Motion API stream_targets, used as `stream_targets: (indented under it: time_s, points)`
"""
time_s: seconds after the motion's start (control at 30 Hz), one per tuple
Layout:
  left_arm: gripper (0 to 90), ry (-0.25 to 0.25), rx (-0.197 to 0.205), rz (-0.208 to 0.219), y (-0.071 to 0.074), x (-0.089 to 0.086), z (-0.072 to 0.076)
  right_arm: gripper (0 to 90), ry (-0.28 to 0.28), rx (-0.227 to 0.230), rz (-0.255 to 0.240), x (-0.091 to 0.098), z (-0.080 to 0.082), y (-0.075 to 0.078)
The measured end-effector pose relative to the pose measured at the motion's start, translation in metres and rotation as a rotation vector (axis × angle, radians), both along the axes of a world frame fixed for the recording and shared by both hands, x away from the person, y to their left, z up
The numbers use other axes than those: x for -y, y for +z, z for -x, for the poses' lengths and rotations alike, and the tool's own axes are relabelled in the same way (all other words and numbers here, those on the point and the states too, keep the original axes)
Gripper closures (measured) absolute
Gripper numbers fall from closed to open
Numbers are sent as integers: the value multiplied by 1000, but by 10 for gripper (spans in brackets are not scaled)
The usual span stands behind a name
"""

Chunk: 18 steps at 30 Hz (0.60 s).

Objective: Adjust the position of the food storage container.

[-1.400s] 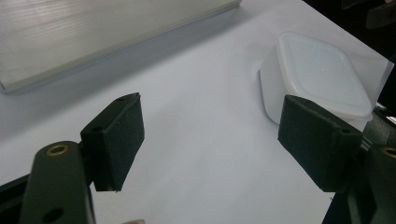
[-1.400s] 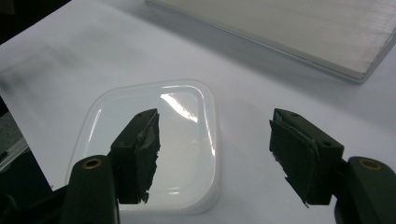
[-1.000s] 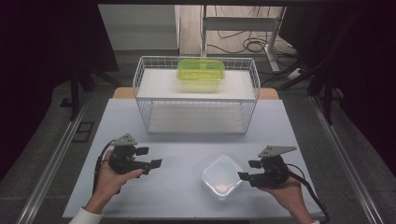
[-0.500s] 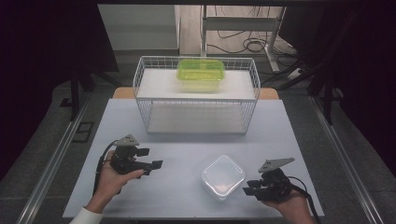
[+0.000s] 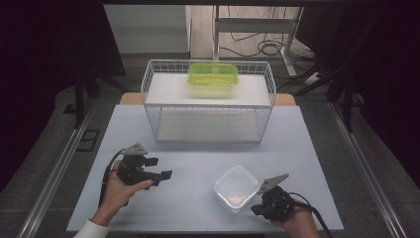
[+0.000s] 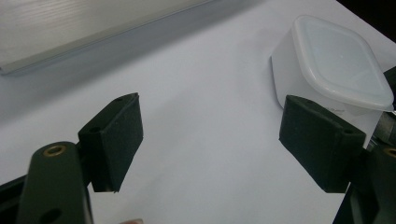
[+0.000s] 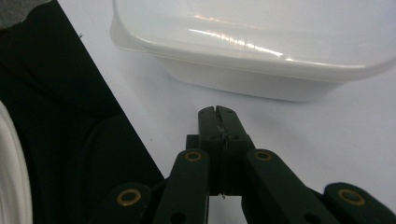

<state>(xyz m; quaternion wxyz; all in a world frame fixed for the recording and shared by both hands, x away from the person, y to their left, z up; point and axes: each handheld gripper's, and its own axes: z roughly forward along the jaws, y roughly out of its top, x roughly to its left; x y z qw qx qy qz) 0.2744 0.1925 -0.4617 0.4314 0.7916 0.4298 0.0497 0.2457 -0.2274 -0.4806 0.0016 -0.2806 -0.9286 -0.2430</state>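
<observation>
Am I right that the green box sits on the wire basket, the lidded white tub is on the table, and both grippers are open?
Not quite: the right gripper is shut, as the right gripper view shows. The rest holds.

Even overhead light keeps the table [image 5: 198, 198] bright while the surroundings fall into near-black. Glare streaks the clear lidded container [image 7: 252, 42] in the right gripper view. Both gripper views are soft, their near jaws blurred.

I observe my left gripper [image 5: 166, 174] with jaws spread wide; my right gripper [image 5: 254, 210] pressed closed, empty.
</observation>
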Motion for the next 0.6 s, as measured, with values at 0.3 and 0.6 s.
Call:
stream_targets:
  time_s: [0.3,0.6]
  points:
    - [215,-4,-4,-6,-1,2,0,890,23,20,22,-12,-1,-2]
    - [215,0,-3,-3,-1,0,-1,891,27,31,35,-19,-4,-3]
